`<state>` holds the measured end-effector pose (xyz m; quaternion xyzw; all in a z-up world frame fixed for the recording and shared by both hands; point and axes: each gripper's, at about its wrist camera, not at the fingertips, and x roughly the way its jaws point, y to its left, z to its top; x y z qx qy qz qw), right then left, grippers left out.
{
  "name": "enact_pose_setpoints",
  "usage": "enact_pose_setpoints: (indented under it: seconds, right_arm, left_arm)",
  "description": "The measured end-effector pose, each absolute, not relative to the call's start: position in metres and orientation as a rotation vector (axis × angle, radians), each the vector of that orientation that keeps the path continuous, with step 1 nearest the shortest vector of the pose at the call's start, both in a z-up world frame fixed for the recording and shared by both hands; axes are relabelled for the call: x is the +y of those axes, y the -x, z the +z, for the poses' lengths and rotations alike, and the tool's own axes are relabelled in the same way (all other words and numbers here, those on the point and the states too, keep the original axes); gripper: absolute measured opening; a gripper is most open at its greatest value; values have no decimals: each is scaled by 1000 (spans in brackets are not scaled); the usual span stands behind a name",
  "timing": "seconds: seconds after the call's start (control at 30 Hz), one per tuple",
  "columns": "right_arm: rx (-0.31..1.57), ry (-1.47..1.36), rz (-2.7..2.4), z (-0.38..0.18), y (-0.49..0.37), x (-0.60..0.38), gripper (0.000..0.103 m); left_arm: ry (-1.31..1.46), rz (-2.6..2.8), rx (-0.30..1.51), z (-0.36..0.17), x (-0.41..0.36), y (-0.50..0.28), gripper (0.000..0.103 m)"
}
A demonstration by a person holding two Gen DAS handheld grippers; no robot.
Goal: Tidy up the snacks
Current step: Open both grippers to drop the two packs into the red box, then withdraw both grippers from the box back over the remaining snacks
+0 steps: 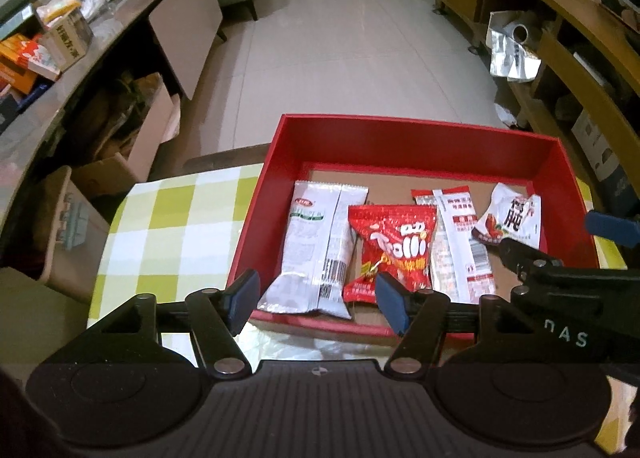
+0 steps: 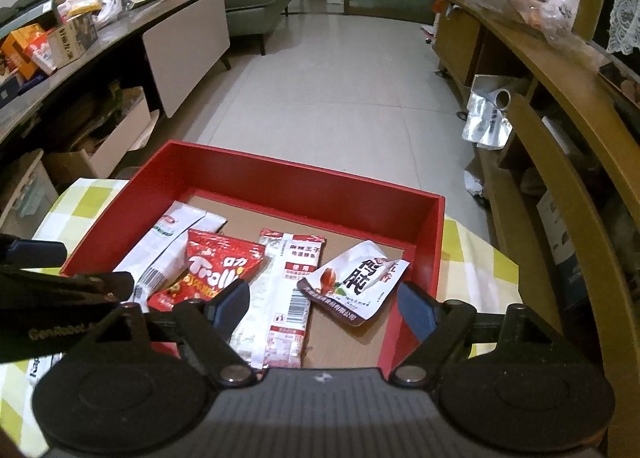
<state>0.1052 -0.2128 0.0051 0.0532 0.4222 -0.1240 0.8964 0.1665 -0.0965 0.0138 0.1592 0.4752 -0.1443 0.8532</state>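
The left gripper (image 1: 316,298) tilts steeply downward, its two blue-padded fingers (image 1: 244,296) parted with a clear gap between them; nothing is pinched and neither pad presses on anything. The right gripper (image 2: 322,308) is angled downward as well, its jaws spread wide, the blue fingertips (image 2: 416,312) standing well apart and bare. The two tools sit side by side: the right gripper's black body juts in at the right edge of the left wrist view, and the left one's body crosses the left edge of the right wrist view.
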Motion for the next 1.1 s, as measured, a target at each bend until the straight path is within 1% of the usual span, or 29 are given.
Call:
enact_pose_setpoints:
  seconds: [0.43, 0.8, 0.93, 1.1]
  right_arm:
    - [903, -50, -217, 16, -77, -182, 87]
    - [945, -19, -188, 11, -57, -165, 87]
    - [958, -20, -178, 9, -50, -162, 87]
    - [975, -17, -161, 6, -45, -157, 88]
  left_arm:
    - [-331, -294, 1028, 18, -66, -140, 74]
    - [-341, -283, 1050, 13, -50, -121, 76]
    - [-347, -285, 1056, 12, -47, -113, 79]
    - [-351, -283, 1066, 9, -41, -105, 80]
